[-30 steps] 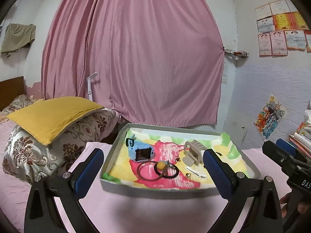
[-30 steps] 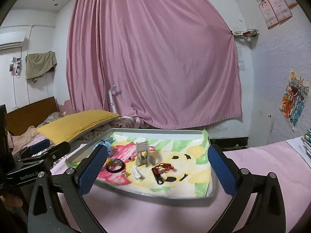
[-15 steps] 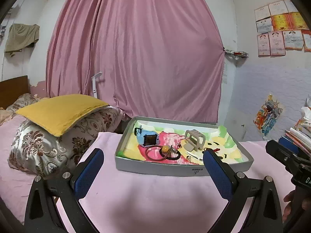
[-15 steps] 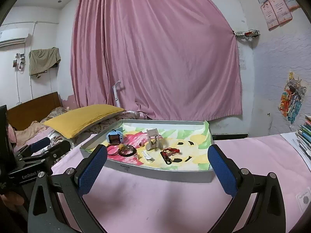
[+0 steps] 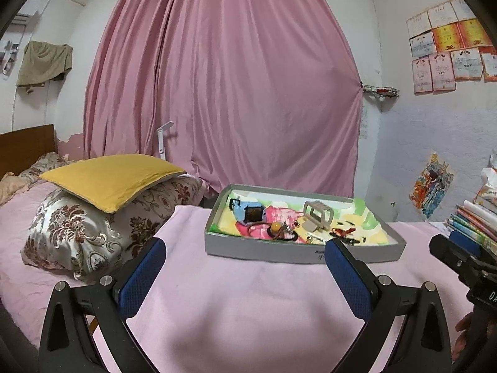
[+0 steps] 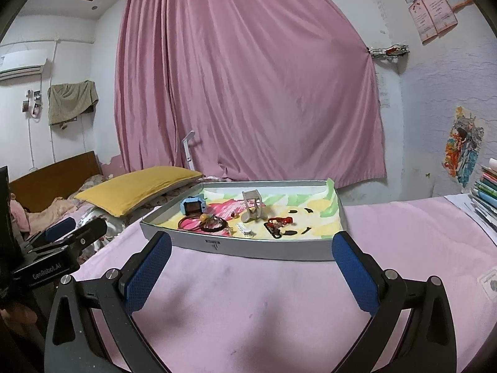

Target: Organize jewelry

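Note:
A grey tray point(image 5: 279, 253) point(image 6: 248, 248) lined with a colourful cloth stands on the pink-covered surface. In it lie a blue watch point(image 5: 250, 213) point(image 6: 193, 206), a dark cord bracelet with an orange bead point(image 5: 275, 228) point(image 6: 203, 220), a beige stand point(image 5: 316, 216) point(image 6: 253, 208), a red trinket point(image 5: 341, 232) point(image 6: 279, 221) and a white clip point(image 6: 245, 229). My left gripper point(image 5: 245, 275) is open and empty, short of the tray's near wall. My right gripper point(image 6: 251, 269) is open and empty, also short of the tray.
A yellow cushion point(image 5: 108, 180) on a patterned pillow point(image 5: 93, 230) lies left of the tray. Stacked books point(image 5: 475, 220) point(image 6: 484, 192) sit at the right. A pink curtain point(image 5: 223, 93) hangs behind. The right gripper's body point(image 5: 459, 264) shows at the left wrist view's right edge.
Both grippers have drawn back and lower from the tray, which now looks smaller and farther. The items in the tray have not moved.

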